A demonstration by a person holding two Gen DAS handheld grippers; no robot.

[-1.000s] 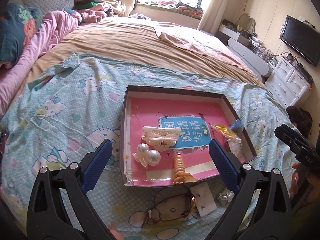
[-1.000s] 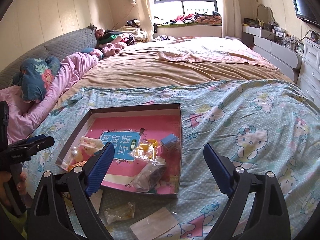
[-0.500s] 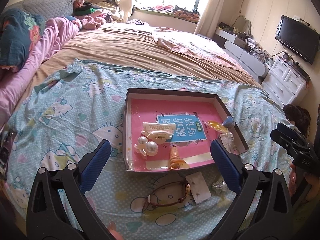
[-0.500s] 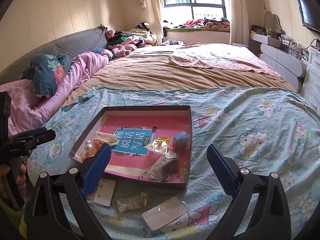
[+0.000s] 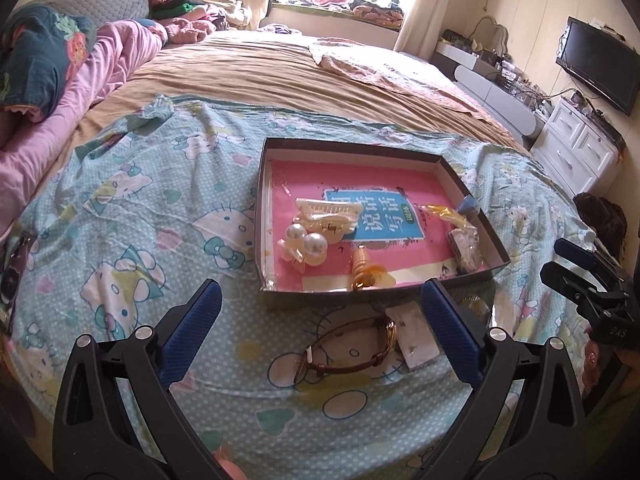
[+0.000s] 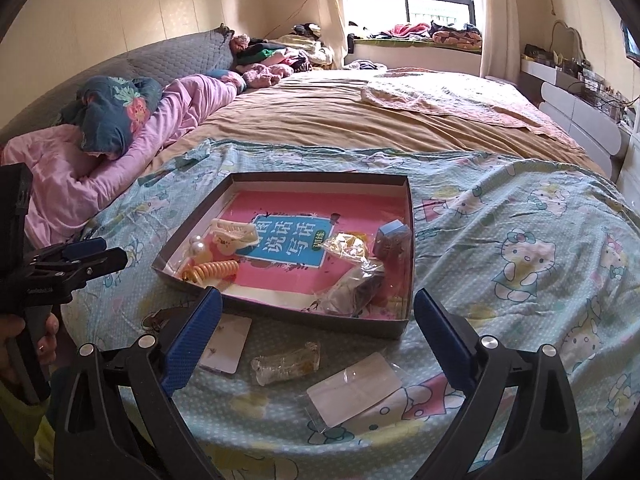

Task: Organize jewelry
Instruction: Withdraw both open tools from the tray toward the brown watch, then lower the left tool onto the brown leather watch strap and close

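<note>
A dark-rimmed shallow box (image 5: 352, 148) lies on the cartoon-cat sheet with a pink book in its bottom. In it are a cream hair claw (image 5: 326, 214), a pearl clip (image 5: 304, 244), an orange spiral hair tie (image 5: 362, 268), a yellow packet (image 5: 444, 214) and a small blue box (image 5: 468, 205). In front of the box lie a brown-strap watch (image 5: 352, 346) and a white card (image 5: 414, 336). My left gripper (image 5: 320, 296) hovers open above them, holding nothing. My right gripper (image 6: 316, 304) is open and empty above a clear packet (image 6: 286, 362) and a bagged card (image 6: 354, 394).
The box (image 6: 360, 326) sits near the bed's front edge. Pink bedding and a blue floral pillow (image 6: 116, 120) lie at the left. A white dresser (image 5: 580, 140) and a TV (image 5: 600, 64) stand at the right. The other gripper (image 5: 580, 276) shows at the right edge.
Both grippers have drawn back from the box toward the bed's near edge. The watch, the cards and the clear packet now show fully between the fingers.
</note>
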